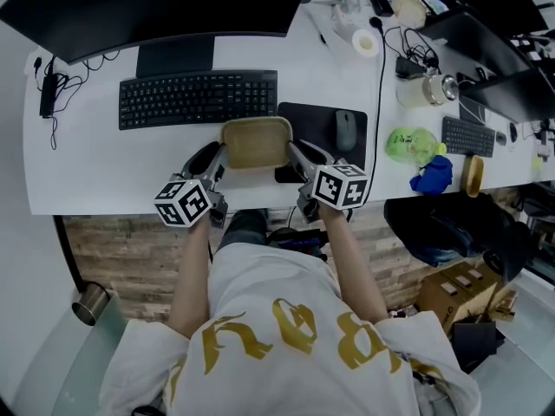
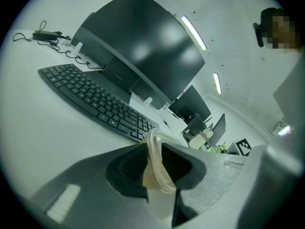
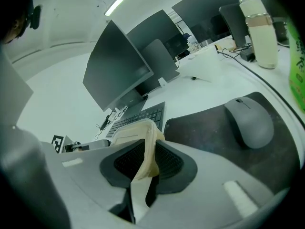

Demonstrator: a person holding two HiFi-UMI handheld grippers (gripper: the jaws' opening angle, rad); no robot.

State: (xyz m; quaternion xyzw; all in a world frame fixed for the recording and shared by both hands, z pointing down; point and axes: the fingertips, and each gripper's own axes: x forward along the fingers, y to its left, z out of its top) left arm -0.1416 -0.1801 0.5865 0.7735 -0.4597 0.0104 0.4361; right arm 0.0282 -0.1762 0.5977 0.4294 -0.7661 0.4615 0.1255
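Note:
A shallow beige plastic container (image 1: 257, 142) with a clear rim is held over the white desk (image 1: 87, 163) just in front of the keyboard. My left gripper (image 1: 220, 156) is shut on its left edge, and the rim (image 2: 159, 163) shows pinched between the dark pads. My right gripper (image 1: 293, 152) is shut on its right edge, where the container wall (image 3: 145, 151) sits between the pads. The container (image 3: 128, 132) stretches from one gripper to the other.
A black keyboard (image 1: 198, 97) lies behind the container under a dark monitor (image 1: 156, 7). To the right are a mouse (image 1: 346, 129) on a black mouse pad (image 1: 323, 120), a green bag (image 1: 412, 144), a blue cloth (image 1: 432, 177), a tape roll (image 1: 367, 42) and cables.

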